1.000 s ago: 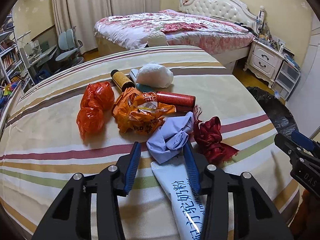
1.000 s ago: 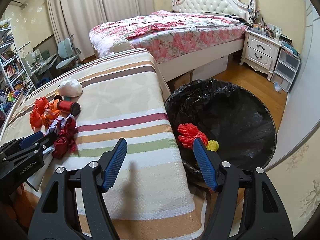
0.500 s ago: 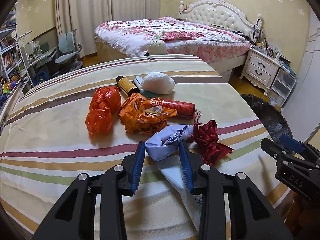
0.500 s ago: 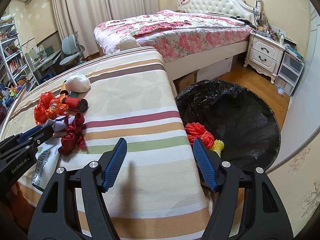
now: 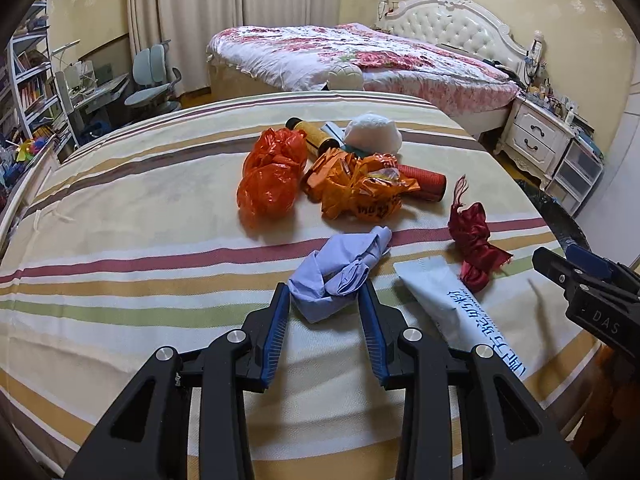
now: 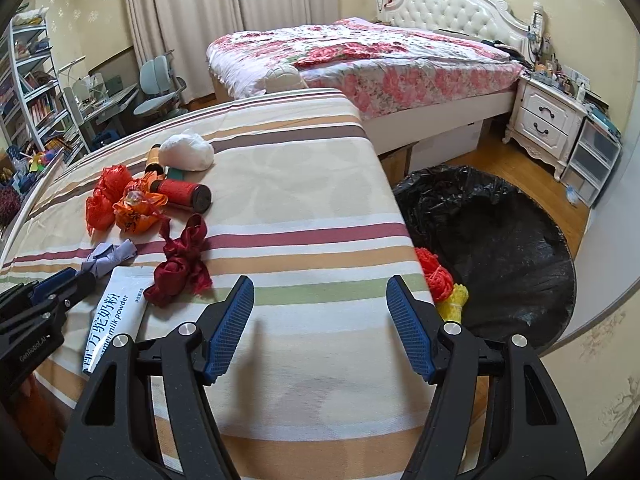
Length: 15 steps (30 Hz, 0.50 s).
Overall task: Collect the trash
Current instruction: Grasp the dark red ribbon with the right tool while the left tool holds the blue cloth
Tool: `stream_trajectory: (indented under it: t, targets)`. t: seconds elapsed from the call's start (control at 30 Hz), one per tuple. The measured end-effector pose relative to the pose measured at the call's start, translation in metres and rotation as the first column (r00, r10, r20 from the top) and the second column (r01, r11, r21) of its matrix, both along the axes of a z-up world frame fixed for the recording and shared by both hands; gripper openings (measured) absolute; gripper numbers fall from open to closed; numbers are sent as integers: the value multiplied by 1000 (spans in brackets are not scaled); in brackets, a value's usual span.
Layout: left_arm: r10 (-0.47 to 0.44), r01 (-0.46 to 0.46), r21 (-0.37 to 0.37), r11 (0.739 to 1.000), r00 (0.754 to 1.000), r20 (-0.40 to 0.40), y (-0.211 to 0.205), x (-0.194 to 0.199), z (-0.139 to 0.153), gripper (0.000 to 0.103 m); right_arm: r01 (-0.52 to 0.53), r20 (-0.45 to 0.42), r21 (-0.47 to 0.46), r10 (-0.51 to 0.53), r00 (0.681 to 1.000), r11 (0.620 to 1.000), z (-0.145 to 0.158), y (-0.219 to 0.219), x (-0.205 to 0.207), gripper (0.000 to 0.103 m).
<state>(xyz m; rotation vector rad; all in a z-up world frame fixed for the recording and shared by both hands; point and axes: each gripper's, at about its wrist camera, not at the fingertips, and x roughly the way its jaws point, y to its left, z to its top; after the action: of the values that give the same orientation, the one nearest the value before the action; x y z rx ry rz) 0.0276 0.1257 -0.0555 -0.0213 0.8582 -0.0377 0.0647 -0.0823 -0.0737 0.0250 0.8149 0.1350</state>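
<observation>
A crumpled pale blue wad sits between the fingers of my left gripper, low over the striped tablecloth. The jaws are opening, though both pads still touch the wad. To its right lie a white milk powder packet and a dark red cloth knot. Further back are two red-orange plastic bags, an orange wrapper, a red cylinder, a yellow tube and a white wad. My right gripper hangs open and empty above the table's right edge.
A bin lined with a black bag stands on the floor right of the table, holding a red net and a yellow piece. Behind are a bed, a nightstand and a desk with chairs.
My left gripper closed around the blue wad and carried it left, off the milk powder packet. The right gripper slid left, further over the table and away from the bin.
</observation>
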Motion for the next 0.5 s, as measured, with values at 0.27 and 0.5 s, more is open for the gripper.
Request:
stream_trajectory:
  t: [0.27, 0.5]
  targets:
    - [-19, 19, 13, 1000, 1000, 3, -2, 14, 1, 63, -41, -7, -24, 41, 999, 999, 1, 18, -1, 67]
    - [-46, 46, 7, 999, 999, -24, 0, 13, -6, 44, -60, -15, -33, 59, 998, 998, 0, 27, 0, 67]
